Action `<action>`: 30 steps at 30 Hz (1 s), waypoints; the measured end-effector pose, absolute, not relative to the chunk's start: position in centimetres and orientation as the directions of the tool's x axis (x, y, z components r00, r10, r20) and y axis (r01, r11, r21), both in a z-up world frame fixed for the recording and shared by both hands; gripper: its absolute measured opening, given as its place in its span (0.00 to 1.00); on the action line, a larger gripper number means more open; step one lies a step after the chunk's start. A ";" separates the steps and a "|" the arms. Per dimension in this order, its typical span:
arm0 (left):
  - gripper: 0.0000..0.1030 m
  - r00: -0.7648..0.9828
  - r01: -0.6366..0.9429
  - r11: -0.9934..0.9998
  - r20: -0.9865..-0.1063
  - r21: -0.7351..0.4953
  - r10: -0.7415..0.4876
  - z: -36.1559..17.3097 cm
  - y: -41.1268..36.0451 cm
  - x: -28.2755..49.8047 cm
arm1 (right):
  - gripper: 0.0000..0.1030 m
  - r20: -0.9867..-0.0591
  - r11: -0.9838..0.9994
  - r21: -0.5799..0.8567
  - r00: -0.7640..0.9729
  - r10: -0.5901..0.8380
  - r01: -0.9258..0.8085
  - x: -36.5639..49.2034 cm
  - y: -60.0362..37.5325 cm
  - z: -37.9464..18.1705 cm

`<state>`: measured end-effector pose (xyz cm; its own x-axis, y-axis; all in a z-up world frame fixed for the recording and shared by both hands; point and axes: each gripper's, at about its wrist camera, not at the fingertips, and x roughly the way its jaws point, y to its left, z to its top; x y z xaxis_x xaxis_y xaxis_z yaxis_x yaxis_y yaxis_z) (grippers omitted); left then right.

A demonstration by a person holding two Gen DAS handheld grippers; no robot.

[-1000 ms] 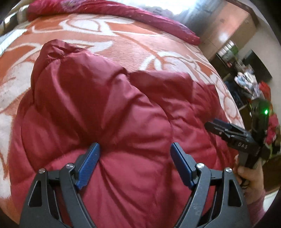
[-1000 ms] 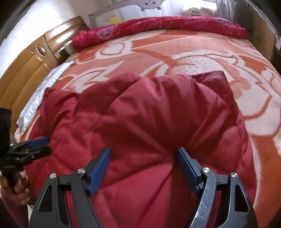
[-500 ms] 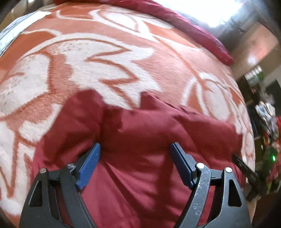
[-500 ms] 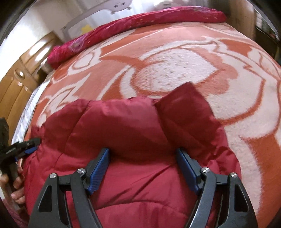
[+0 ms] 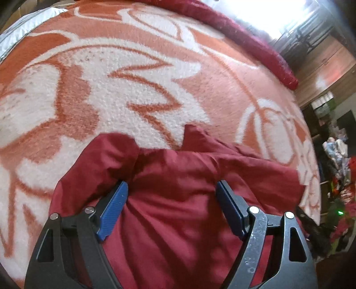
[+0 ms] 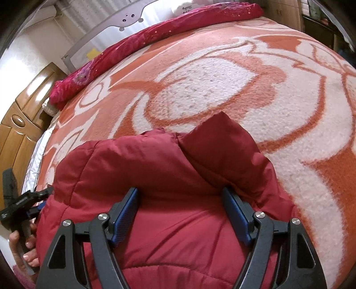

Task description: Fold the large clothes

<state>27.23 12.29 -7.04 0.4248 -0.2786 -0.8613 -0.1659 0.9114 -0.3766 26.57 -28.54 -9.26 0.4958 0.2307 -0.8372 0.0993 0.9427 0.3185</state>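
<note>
A puffy dark red jacket [image 5: 200, 164] lies on a bed under an orange and white blanket [image 5: 138, 84]. My left gripper [image 5: 171, 184] holds a thick fold of it; the padding bulges over the blue pads [image 5: 113, 209], which stand wide apart. My right gripper [image 6: 180, 190] grips the jacket [image 6: 155, 160] the same way, with a corner of the fabric sticking up just past its right finger. In the right wrist view the left gripper [image 6: 26, 200] and the hand [image 6: 22, 249] holding it show at the jacket's left edge.
A rolled red quilt [image 6: 155, 33] lies along the far side of the bed, in front of a grey bed rail [image 6: 133, 20]. A wooden headboard [image 6: 20, 124] stands at the left. Wooden cupboards and clutter [image 5: 333, 155] lie beyond the bed's right edge.
Both grippers carried the gripped jacket edge forward and down over the rest of the jacket, doubling it over. Far more blanket shows beyond it now. In the last half second little moved.
</note>
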 end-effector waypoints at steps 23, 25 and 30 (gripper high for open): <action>0.80 0.535 0.152 0.931 -0.764 -0.332 -0.360 0.1 7.0 8.9 | 0.76 -0.724 0.967 0.247 0.652 0.224 -0.058 14.6 -26.7 -1.1; 0.80 0.536 0.153 0.933 -0.766 -0.325 -0.355 0.0 6.5 8.3 | 0.76 -0.723 0.971 0.209 0.651 0.232 -0.115 12.7 -25.3 -0.8; 0.80 0.529 0.172 0.930 -0.765 -0.326 -0.366 -0.7 5.3 6.9 | 0.76 -0.739 0.967 0.123 0.629 0.240 -0.225 8.9 -22.0 -1.5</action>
<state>6.87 5.35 -0.70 0.5291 -0.3662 -0.7655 0.1716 0.9296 -0.3261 8.92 -21.97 -1.50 0.6294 0.2405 -0.7389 -0.2253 0.9665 0.1227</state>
